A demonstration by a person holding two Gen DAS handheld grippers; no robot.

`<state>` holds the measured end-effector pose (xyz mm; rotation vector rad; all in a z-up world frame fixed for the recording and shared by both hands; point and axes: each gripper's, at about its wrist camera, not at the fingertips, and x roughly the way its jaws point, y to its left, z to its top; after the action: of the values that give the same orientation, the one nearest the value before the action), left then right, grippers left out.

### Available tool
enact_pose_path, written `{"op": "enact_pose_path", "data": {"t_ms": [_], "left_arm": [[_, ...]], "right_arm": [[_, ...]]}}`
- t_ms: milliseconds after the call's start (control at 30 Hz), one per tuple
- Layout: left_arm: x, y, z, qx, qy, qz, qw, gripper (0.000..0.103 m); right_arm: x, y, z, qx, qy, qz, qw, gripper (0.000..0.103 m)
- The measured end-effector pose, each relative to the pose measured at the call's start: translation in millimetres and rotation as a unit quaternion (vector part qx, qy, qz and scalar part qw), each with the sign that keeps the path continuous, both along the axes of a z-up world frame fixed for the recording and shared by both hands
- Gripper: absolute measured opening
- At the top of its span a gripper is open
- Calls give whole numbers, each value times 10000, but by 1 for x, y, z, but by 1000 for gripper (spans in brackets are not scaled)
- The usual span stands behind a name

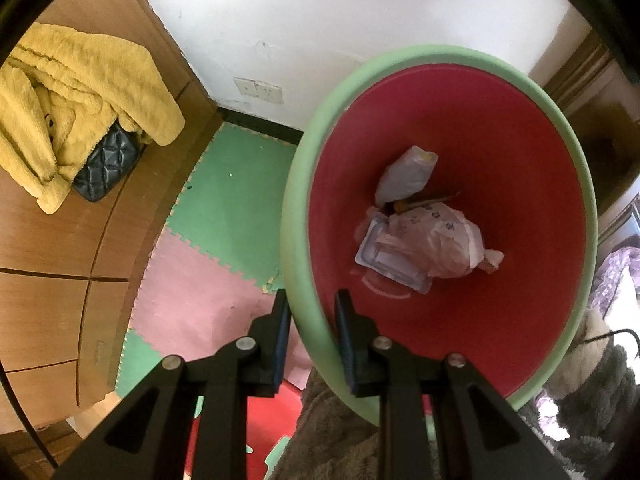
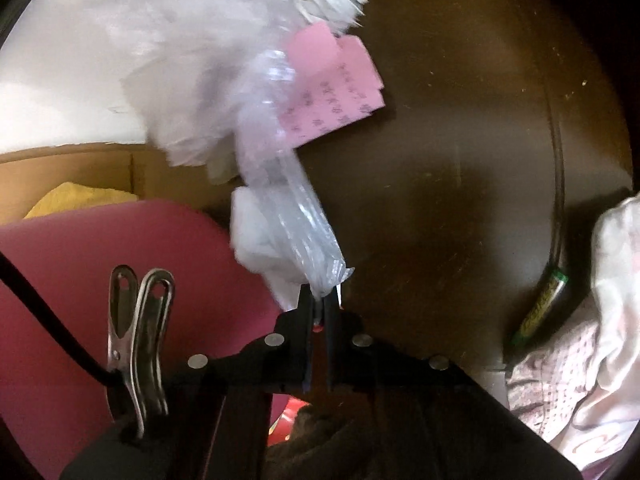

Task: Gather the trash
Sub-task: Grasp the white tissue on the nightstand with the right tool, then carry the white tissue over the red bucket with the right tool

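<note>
Your right gripper (image 2: 320,300) has its two fingers pinched almost together on the twisted end of a clear plastic bag (image 2: 288,200); the film bunches right at the tips. Crumpled white tissue (image 2: 256,240) sits against the bag just left of the tips. Further out along the bag, a pink paper slip (image 2: 340,92) with printed characters lies against the plastic, over a dark brown tabletop (image 2: 460,160). A green battery (image 2: 544,304) lies near the table's raised edge at right, beside pale cloth (image 2: 600,280). A metal clip (image 2: 136,320) stands at lower left.

Your left gripper (image 1: 312,312) clamps the green rim of the waste bin (image 1: 304,200), one finger outside the wall, one inside. In the red interior lie trash already collected: a wrapper (image 1: 404,176), a crumpled bag (image 1: 436,240) and a clear plastic tray (image 1: 380,264). Foam floor mats (image 1: 208,248) lie left of the bin.
</note>
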<state>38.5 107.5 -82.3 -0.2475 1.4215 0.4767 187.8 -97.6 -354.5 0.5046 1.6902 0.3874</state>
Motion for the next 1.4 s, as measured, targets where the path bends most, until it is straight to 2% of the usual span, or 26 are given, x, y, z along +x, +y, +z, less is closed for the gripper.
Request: {"op": "enact_pose_path", "data": {"t_ms": [267,467,600,733,867,967,1100,1267,1400], "left_arm": [[-4,5,-1,-170,-191,123,9996,23],[-5,5,-1,-227,-247,183,9993,22],[-10,6,6,-237,-483,158,9984,23],[-15,5,8,-200,-614,85,9979,23],[-22,8,6,-263,-679,163,9972,22],[-23,13,6,-345,-750,242,9963,21],[-22,16,8,-362,-855,314,9952,21],[-24,12,13,-324,-957,340,9943,22],[-23,-1,21,7,-1028,101,9947,22]], "right_arm": [[-23,-23,51,-215,-499,334,9980,5],[-37,-53,92,-84,-850,-87,9963,5],[-47,-66,133,-21,-1187,-145,9928,5],[-64,-56,185,-364,-1874,397,9808,5],[-75,-49,227,-361,-2460,604,9667,5],[-85,-47,256,-227,-2741,626,9594,5],[-94,-41,284,-22,-3031,753,9500,5],[-109,-40,318,-62,-3505,755,9335,5],[-113,-42,339,121,-3735,716,9248,5]]}}
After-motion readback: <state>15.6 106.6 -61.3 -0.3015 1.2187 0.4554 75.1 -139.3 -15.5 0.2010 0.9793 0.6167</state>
